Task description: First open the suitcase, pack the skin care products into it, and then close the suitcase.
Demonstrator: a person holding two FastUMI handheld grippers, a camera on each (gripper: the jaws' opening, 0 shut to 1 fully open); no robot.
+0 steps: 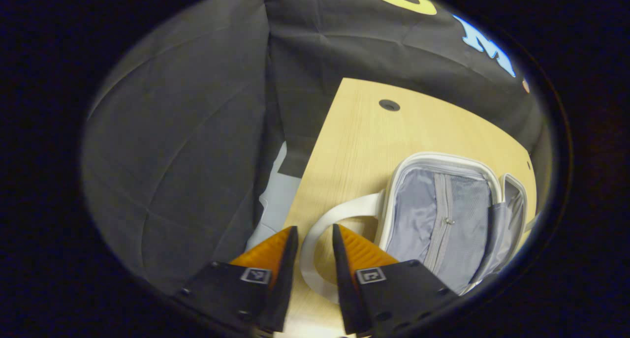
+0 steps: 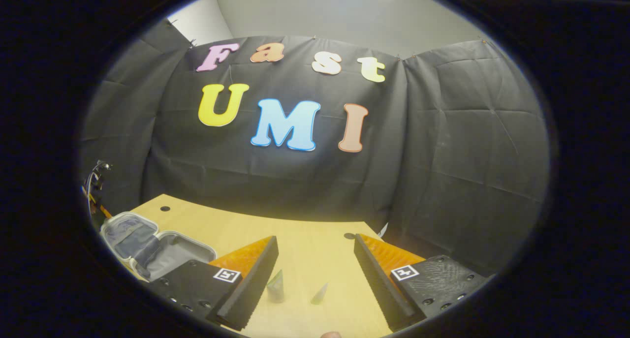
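Suitcase (image 1: 445,220) lies open flat on the counter (image 1: 364,141), grey lining up, both halves showing; opening step looks done, nothing packed inside that I can see. Landmark = suitcase.

Left gripper (image 1: 315,239): sits just left of the suitcase, at its white loop handle (image 1: 325,225). Fingers narrowly apart, the handle's curve passing across the gap between the tips; contact not clear, so not a firm grip as far as I can tell.

In the right gripper view the suitcase (image 2: 147,247) is well off to the left of the right gripper (image 2: 315,249), which is spread wide, holding nothing. Two small skin care tubes (image 2: 276,286) stand on the counter (image 2: 305,239) right between its fingers, just ahead, cap ends down, crimped ends pointing up, long axis roughly upright. The left tube is close to the left finger, the other (image 2: 320,293) nearer the middle.

Judgement: right gripper is the nearer one for the pick; tubes straight ahead of it, then carry left to the suitcase.
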